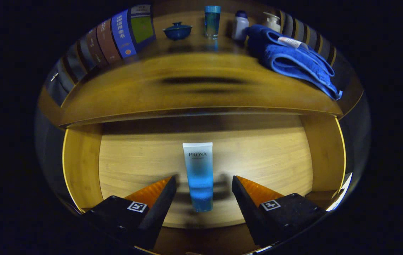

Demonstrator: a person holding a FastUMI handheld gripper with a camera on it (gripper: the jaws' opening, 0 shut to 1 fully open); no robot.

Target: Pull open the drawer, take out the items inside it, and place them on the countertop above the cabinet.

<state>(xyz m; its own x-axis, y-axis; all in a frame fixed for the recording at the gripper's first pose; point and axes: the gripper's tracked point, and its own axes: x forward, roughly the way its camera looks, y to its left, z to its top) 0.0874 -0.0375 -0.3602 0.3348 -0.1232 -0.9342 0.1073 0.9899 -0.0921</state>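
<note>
The drawer (81, 166) is pulled open, and the tube (198, 175) lies at the middle of its floor. The gripper (204, 186) hangs open, one finger on each side of the tube without touching, probably ready to close.

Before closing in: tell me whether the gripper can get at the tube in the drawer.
Probably yes. The gripper is open, its fingers either side of the tube lying in the drawer; nothing lies between.

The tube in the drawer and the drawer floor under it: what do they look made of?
The tube looks like soft glossy plastic, white fading to translucent blue, lying between the open fingers of the hand-held gripper. The drawer floor looks like pale wood or bamboo with a smooth finish: fine straight grain lines show.
</note>
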